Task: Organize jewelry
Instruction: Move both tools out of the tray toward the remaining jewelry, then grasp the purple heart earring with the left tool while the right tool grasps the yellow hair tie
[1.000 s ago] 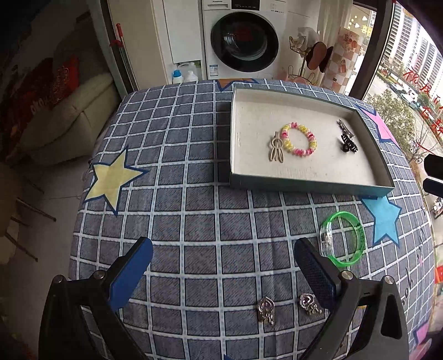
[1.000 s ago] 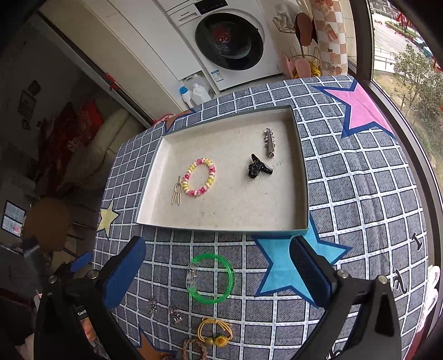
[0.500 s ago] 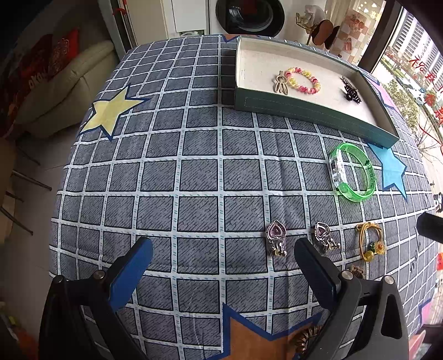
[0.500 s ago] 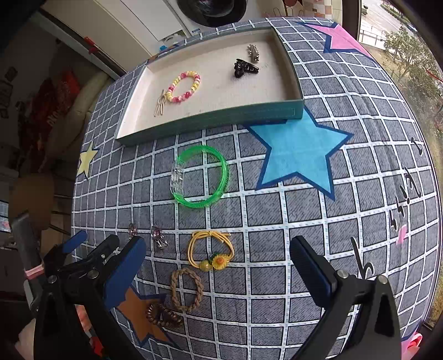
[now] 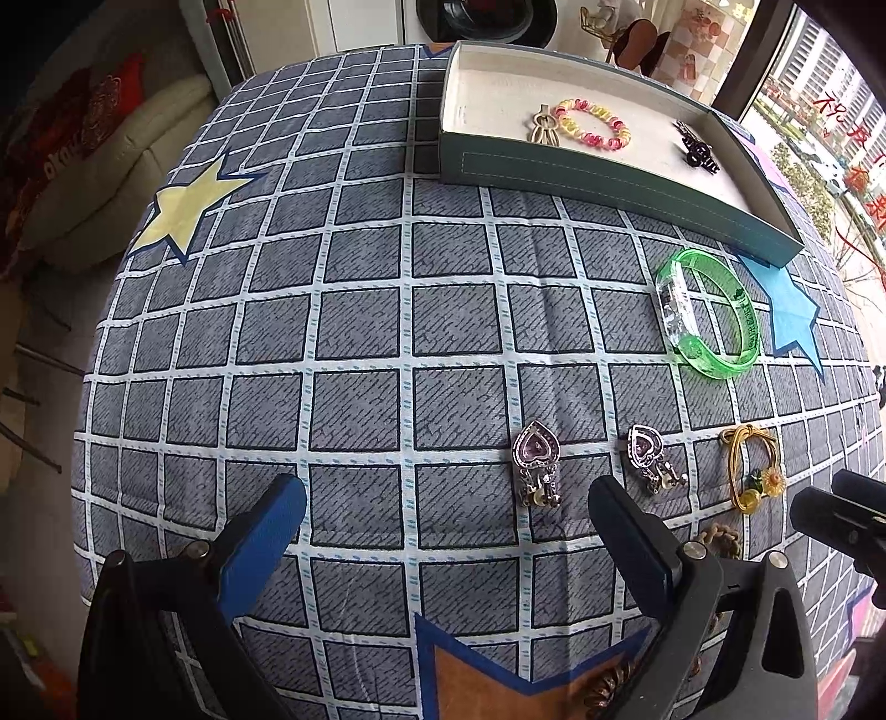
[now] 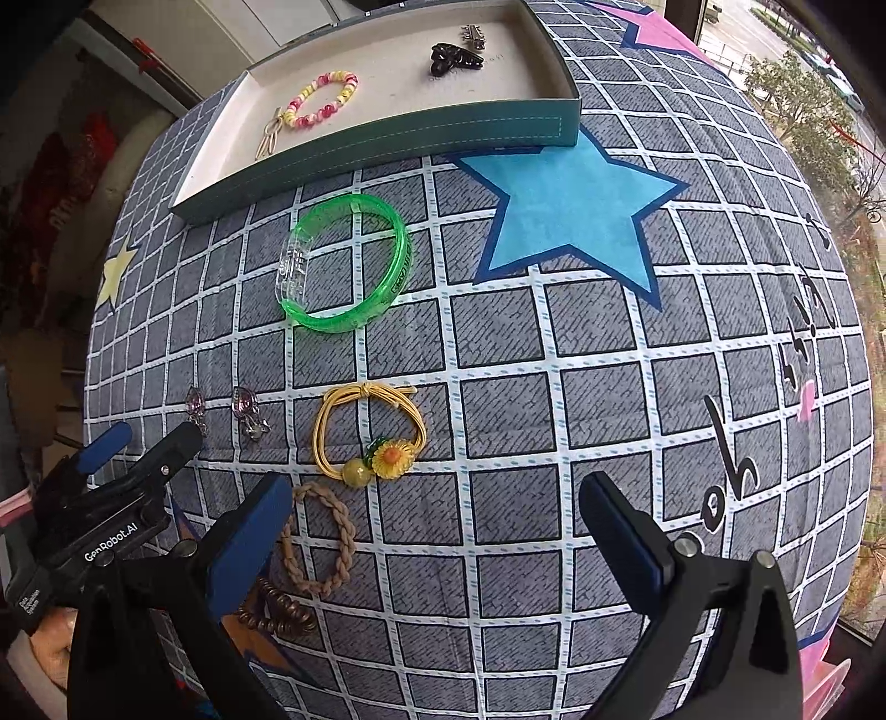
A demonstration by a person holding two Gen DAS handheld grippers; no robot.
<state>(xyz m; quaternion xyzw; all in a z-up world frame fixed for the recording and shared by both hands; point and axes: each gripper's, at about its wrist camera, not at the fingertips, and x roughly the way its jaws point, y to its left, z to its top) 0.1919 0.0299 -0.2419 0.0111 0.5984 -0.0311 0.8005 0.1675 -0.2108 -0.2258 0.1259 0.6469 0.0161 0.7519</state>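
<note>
Left gripper (image 5: 446, 518) hangs low over the worktop (image 5: 354, 332), jaws spread wide, nothing between them. Right gripper (image 6: 434, 515) likewise released and empty, jaws wide apart.

Worktop covered in a grey checked cloth with stars. Tray (image 6: 387, 135) sits at the far side, teal walls, pale floor. Inside it: a pink-and-yellow bead bracelet (image 5: 592, 124) with a metal clip (image 5: 542, 128) touching its left edge, and, well apart toward the right end, a black claw clip (image 6: 455, 60) and a small silver clip (image 6: 472, 34) behind it.

Loose on the cloth, outside the tray:
- Green bangle (image 6: 346, 263), lying flat just in front of the tray's near wall, clear block on its left side.
- Two heart earrings: one (image 5: 536, 462) between the left gripper's fingers but farther out, the other (image 5: 650, 457) just beyond the tip of its right finger. Neither is touched.
- Yellow hair tie (image 6: 368, 432) with a sunflower charm, in front of the right gripper, near its left finger.
- Braided tan tie (image 6: 324, 537) just below the yellow one, partly hidden behind the right gripper's left finger.
- Brown coil tie (image 6: 277, 612) at the near edge, mostly covered by the same finger.

In the right wrist view the left gripper shows at lower left, its finger ending near the earrings.
</note>
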